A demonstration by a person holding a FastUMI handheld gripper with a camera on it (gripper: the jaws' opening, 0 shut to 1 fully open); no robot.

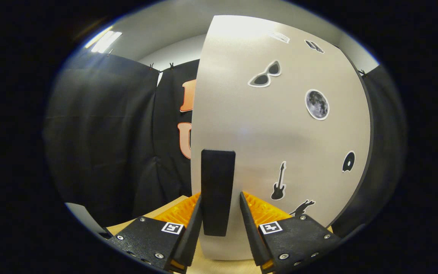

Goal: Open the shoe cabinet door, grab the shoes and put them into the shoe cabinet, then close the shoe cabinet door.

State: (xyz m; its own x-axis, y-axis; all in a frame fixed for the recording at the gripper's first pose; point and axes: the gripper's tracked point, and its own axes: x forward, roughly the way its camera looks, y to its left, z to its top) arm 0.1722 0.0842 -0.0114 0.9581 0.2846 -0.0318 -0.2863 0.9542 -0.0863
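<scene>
Gripper: fingers close on either side of the door handle, apparently clamping it.
Handle: dark upright bar between the fingers.
Cabinet door: pale panel with stickers, right ahead.

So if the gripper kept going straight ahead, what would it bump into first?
The black handle, which already sits between the gripper fingers, then the pale cabinet door right behind it. Whether the fingers touch the handle is unclear.
</scene>
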